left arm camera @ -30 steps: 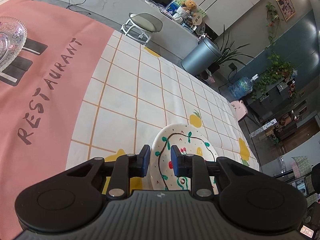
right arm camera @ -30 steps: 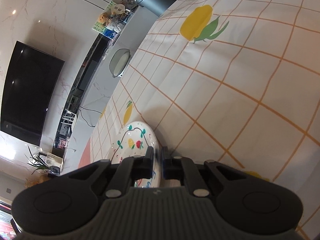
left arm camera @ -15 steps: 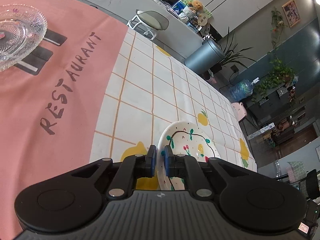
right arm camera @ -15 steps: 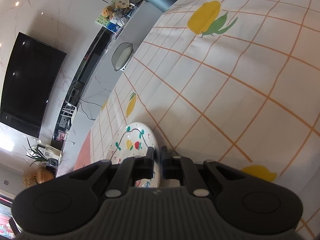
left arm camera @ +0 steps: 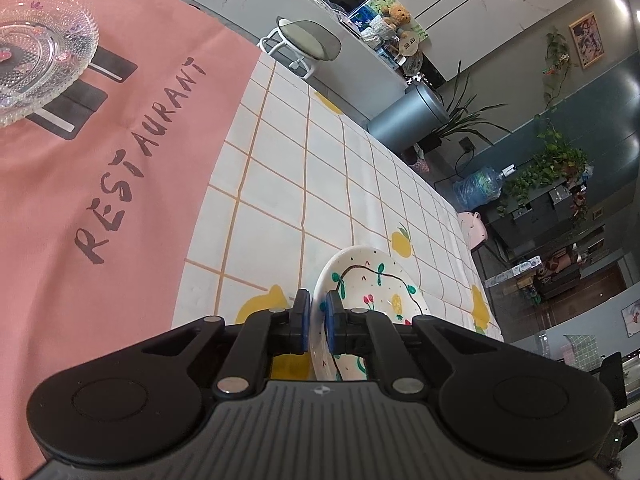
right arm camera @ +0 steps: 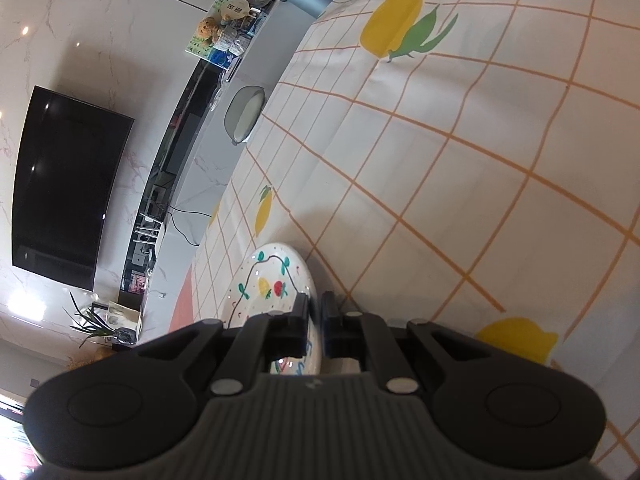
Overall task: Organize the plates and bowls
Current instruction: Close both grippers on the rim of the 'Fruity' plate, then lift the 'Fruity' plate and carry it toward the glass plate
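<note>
Glassware, a clear dish (left arm camera: 40, 52), sits far left on the pink cloth (left arm camera: 60, 200) lettered "RESTAURANT". Rightward, the left gripper (left arm camera: 318, 318) and right gripper (right arm camera: 315, 322) each clench opposite rims of the painted plate (left arm camera: 376, 292) above the checked surface (left arm camera: 280, 200).

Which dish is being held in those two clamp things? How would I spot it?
Look at the checked lemon-print tablecloth beside the pink mat. Both the left hand-held gripper and the right hand-held gripper pinch the rim of the white painted plate. Unlike the clear glass dish, it shows hand-drawn fruit.
</note>
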{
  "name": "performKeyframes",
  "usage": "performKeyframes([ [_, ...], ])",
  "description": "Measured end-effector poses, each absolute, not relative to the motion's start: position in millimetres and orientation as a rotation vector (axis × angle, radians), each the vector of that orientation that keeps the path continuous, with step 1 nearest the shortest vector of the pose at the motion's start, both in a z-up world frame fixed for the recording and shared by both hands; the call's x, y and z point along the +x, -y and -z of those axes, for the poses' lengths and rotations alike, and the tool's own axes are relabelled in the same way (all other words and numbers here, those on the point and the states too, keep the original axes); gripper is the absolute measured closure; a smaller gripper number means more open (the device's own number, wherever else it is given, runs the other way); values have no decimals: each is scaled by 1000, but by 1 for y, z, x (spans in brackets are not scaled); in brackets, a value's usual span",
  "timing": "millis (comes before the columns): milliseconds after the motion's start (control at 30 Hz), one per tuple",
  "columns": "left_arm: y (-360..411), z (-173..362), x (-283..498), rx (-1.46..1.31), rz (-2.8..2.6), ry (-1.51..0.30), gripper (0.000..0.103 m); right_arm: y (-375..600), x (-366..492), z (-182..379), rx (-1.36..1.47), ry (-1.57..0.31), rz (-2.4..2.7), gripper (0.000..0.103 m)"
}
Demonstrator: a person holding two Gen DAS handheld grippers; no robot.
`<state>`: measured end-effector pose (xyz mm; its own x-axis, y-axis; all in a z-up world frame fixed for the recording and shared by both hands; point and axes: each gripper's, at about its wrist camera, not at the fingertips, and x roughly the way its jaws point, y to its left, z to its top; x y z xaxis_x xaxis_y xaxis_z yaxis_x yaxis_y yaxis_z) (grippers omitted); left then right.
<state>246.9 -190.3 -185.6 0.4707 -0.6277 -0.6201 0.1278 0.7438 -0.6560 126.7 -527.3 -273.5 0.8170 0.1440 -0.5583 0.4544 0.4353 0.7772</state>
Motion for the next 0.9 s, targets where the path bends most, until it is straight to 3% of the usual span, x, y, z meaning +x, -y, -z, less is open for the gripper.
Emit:
performKeyframes([
  [367,188,159,219,-461,433,-938,96,513,121,266,1082,-695,197,99],
  [667,173,168,208,-452,435,-973,95,506,113,269,1086,-727,149,99],
  [900,169,174,211,-460,445,-975,82,510,117,266,1051,-722,135,94],
])
